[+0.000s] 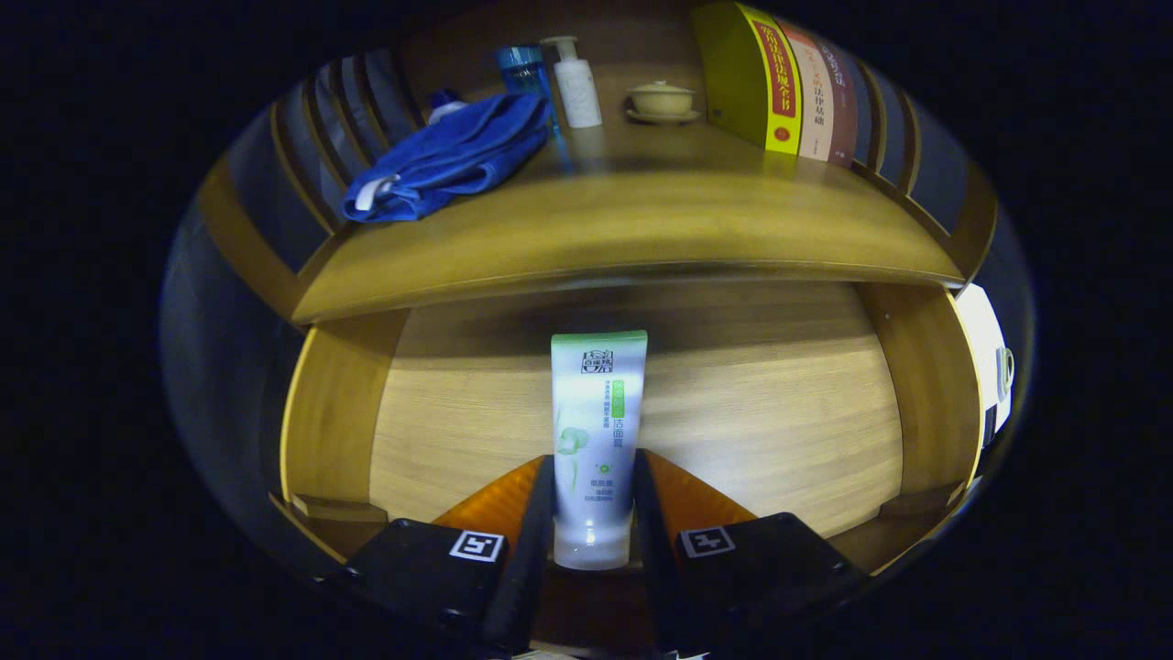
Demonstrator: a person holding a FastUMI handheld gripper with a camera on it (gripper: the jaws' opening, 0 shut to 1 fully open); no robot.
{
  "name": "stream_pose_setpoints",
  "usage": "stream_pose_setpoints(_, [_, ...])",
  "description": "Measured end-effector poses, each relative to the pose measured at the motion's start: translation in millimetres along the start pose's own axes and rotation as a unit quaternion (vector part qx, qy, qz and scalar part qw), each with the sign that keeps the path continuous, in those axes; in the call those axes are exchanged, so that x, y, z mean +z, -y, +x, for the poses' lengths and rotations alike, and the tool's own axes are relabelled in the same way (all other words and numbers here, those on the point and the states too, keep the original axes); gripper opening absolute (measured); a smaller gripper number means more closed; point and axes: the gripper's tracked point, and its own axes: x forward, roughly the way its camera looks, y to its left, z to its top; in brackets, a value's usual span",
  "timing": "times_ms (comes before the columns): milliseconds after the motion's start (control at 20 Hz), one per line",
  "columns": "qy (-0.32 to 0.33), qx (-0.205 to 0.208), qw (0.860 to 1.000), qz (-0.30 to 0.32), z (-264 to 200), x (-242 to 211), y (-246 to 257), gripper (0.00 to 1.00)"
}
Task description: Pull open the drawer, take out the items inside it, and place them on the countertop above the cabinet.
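A white and green tube point(596, 431) stands lengthwise between my fingers, cap end toward me, over the floor of the pulled-out drawer point(761, 422). Both fingers of my gripper point(594, 500) press on the tube's lower half. Beyond the drawer runs the wooden countertop point(632, 229) of the cabinet, its front edge just past the tube's flat end.
On the countertop lie a folded blue towel point(449, 156), a blue bottle point(522, 69), a white pump bottle point(575, 82), a small lidded bowl on a saucer point(662, 99) and upright books point(788, 82). Slatted rails close in the countertop's left and right ends. Drawer side walls point(330, 422) flank the fingers.
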Motion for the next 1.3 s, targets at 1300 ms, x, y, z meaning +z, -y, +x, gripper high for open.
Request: stream_pose_setpoints(1300, [0.104, 0.003, 0.994, 0.011, -15, 167, 18, 0.56])
